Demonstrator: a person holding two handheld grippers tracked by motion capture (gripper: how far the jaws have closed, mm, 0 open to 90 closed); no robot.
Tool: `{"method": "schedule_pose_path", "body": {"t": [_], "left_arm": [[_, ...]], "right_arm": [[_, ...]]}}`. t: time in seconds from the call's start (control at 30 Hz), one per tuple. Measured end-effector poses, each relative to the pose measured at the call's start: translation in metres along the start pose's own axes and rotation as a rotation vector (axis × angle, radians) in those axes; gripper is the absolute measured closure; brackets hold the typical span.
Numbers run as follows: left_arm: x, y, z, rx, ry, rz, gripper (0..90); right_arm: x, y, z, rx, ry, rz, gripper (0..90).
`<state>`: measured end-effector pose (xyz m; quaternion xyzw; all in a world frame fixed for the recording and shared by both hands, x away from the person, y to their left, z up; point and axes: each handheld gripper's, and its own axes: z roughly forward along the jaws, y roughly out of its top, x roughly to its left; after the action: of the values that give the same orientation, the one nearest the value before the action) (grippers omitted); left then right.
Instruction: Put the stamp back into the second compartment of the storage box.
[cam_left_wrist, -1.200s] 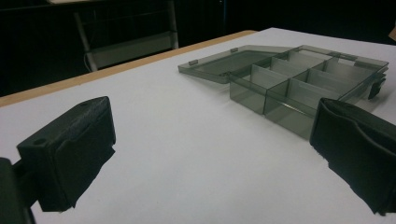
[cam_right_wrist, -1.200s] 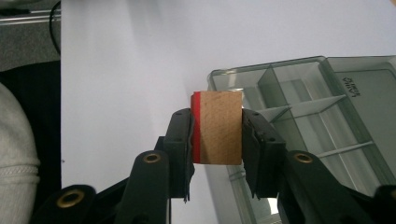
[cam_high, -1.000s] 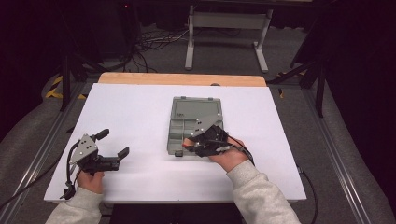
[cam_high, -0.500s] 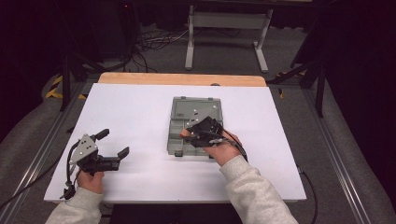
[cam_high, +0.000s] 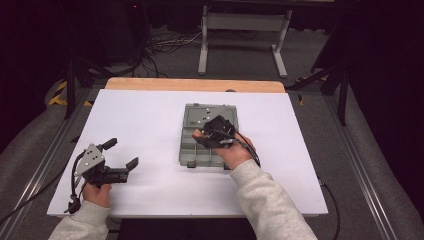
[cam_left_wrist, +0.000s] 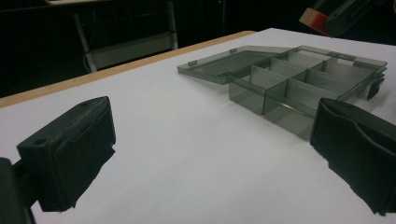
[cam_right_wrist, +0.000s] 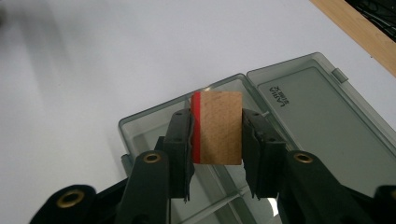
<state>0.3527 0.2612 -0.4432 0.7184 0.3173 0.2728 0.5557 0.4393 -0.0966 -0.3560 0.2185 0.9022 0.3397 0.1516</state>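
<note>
Nearest the person, the left tongs (cam_high: 119, 161) rest low on the white table (cam_high: 150, 125), well apart from the work; their jaws stand wide with nothing between them, as the left gripper view shows, probably parked so that they are free to steady the box if needed. Farther in, the right tongs (cam_right_wrist: 217, 140) are clamped on a small wooden block (cam_right_wrist: 217, 127) with a red stripe down one side; the pads press on its two opposite faces, stripe beside one pad, so the block hangs square and its lower end is free to go into a slot. In the high view the right tongs (cam_high: 214, 134) hover over the near half of the compartment box (cam_high: 200, 150), a smoky clear plastic organiser lying near the middle of the table. The block is above the compartments and not yet in any of them; which compartment it is meant for I cannot tell. Beyond the tongs, the box's lid (cam_right_wrist: 317, 112) lies folded flat on the table on the far side, hinged back out of the way so the tray is open from above and nothing blocks a straight descent
</note>
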Motion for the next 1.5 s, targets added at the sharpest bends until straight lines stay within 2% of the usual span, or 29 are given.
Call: {"method": "schedule_pose_path", "body": {"t": [0.2,0.37,0.7,1.5], "left_arm": [[0.0,0.0,0.0,0.002,-0.001,0.003,1.0],[0.0,0.0,0.0,0.001,0.001,0.0,1.0],[0.0,0.0,0.0,0.0,-0.002,0.0,1.0],[0.0,0.0,0.0,0.001,-0.001,-0.002,1.0]], "right_arm": [[-0.007,0.001,0.006,0.014,-0.013,0.021,65.7],[-0.014,0.001,0.011,0.041,-0.044,0.044,65.8],[-0.021,-0.001,0.025,0.09,-0.076,0.07,65.8],[-0.035,-0.007,0.039,0.13,-0.085,0.115,65.7]]}}
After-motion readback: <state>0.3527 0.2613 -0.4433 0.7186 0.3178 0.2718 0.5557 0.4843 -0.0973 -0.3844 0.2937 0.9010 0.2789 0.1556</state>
